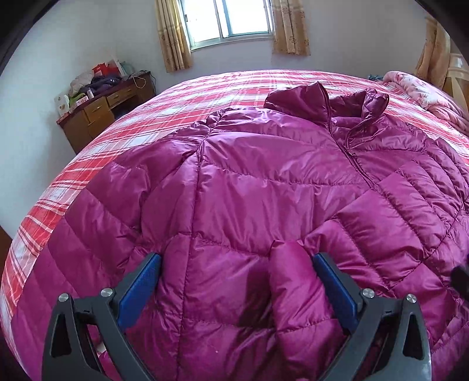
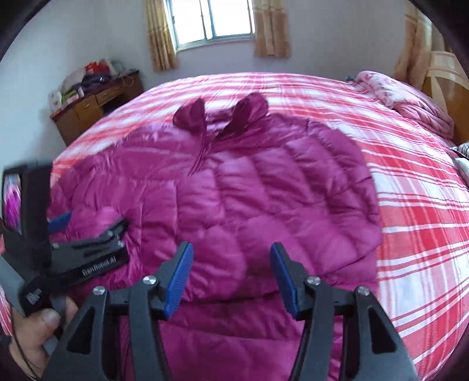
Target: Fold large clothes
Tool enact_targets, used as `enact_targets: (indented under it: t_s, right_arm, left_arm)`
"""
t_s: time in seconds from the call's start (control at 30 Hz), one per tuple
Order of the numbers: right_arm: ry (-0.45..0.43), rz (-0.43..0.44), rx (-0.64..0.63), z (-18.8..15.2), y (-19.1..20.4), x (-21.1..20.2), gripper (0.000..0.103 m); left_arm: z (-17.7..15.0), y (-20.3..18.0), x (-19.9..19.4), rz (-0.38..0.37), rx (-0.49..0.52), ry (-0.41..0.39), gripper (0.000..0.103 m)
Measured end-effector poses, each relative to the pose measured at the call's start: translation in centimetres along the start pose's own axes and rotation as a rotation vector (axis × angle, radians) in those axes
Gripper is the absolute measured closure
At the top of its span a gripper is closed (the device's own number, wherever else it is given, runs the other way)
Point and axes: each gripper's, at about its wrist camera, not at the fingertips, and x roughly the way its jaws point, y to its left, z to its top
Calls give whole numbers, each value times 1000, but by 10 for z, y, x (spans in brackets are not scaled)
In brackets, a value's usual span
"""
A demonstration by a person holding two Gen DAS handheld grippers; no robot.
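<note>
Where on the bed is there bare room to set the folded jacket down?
Bare plaid bedspread lies right of the magenta quilted down jacket, and a strip beyond its collar. Crowded: pink floral quilt bunched at the headboard, and the cluttered wooden desk.

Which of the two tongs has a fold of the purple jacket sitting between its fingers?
The left tongs: a puffy fold of the jacket rises between its open fingers. The right tongs hover open with nothing between their fingers.

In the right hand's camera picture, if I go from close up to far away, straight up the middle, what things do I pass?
Right gripper with open fingers → purple puffy jacket → its collar → red plaid bedspread → wall → window.
</note>
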Motion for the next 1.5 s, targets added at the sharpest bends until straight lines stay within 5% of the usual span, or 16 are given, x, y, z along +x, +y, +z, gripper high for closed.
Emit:
enact_targets:
  t_s: [0.63,0.9,1.03,1.3,1.5]
  right_arm:
    - [5,-45,-19,-13,8,11,44]
    - [-3,-58,-27,-15,9,12,43]
    - [-9,-48,-19,-15,8,11,43]
    - [-17,-29,-7,-15,4,10,43]
    - [-20,-25,-8,-16,4,9,42]
  left_arm:
    - [0,-2,2,0,8,18,1]
    - [5,16,10,-132,-66,81,1]
    - [0,36,-18,-147,-58,51,1]
    - [-37,142,-84,79,-84,-79,1]
    - [-90,256,-105,266,-323,-54,1]
